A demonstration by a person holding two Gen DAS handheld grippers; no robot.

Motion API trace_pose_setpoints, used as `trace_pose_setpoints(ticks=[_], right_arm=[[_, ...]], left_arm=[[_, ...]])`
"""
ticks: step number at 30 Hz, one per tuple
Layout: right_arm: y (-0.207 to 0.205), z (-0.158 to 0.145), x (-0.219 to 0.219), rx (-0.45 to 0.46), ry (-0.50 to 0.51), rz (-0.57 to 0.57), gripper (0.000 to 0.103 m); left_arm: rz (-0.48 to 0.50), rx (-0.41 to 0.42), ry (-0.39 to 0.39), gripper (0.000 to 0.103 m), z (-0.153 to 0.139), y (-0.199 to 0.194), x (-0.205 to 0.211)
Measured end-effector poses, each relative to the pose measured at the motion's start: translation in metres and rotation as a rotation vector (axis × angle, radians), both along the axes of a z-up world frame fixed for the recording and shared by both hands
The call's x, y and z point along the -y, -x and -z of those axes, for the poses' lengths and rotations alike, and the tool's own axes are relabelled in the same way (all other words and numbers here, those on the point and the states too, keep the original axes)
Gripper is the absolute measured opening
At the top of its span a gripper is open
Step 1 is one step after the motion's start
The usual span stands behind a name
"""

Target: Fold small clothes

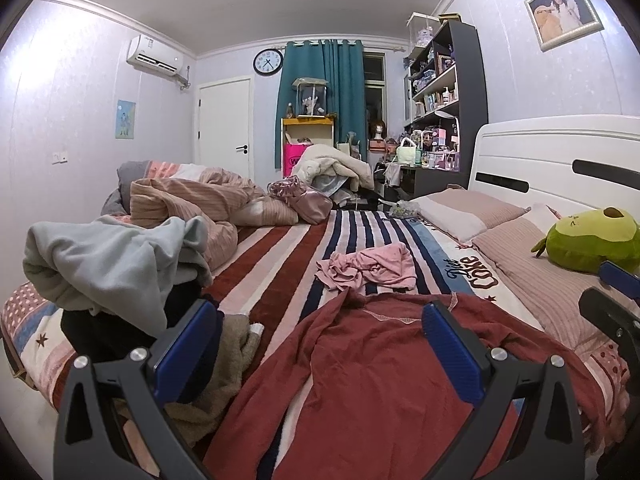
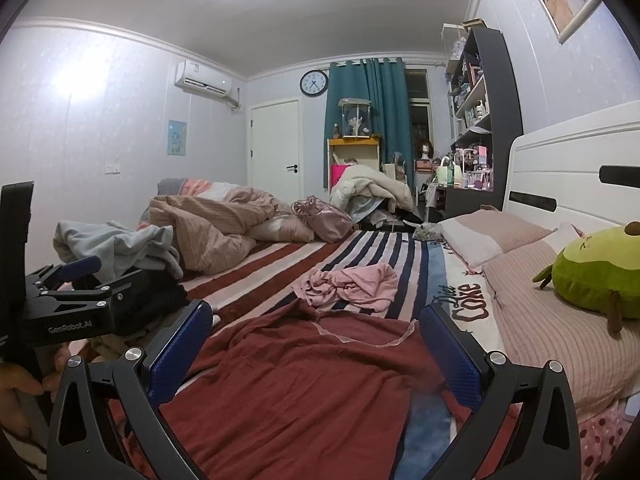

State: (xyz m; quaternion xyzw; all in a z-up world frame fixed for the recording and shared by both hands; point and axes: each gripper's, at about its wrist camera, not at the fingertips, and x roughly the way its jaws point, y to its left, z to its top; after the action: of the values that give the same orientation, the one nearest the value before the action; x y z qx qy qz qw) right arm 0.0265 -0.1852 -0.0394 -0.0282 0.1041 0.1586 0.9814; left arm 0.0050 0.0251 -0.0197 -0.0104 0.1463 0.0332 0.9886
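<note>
Hovering with jaws spread wide and empty, left gripper [image 1: 320,344] and right gripper [image 2: 316,344] hang above a dark red garment [image 1: 380,380] spread on the bed.

"GenRobot.AI" is printed on the left gripper's body, seen in the right wrist view with a hand [image 2: 20,384] gripping beneath it. Beyond the red garment a crumpled pink garment [image 1: 368,268] lies on the striped blanket [image 1: 280,256], which reads "Diet Coke". A grey clothes pile [image 1: 108,260] sits left.

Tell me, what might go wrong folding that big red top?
The red top lies wrinkled and partly bunched, so a fold may turn out crooked. Its far edge lies close to the pink garment, which might get caught up. Both the left gripper and the right gripper are open, holding nothing.
</note>
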Motion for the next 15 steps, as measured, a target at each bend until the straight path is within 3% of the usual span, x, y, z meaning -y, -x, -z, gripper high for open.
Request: trace_pose_setpoints(ticks=[15], right_arm=[[-0.003,0.008,0.004,-0.024,-0.002,-0.001,0.103]], left_arm=[[0.024,-0.040,0.021,0.102,0.013,-0.005,-0.013]])
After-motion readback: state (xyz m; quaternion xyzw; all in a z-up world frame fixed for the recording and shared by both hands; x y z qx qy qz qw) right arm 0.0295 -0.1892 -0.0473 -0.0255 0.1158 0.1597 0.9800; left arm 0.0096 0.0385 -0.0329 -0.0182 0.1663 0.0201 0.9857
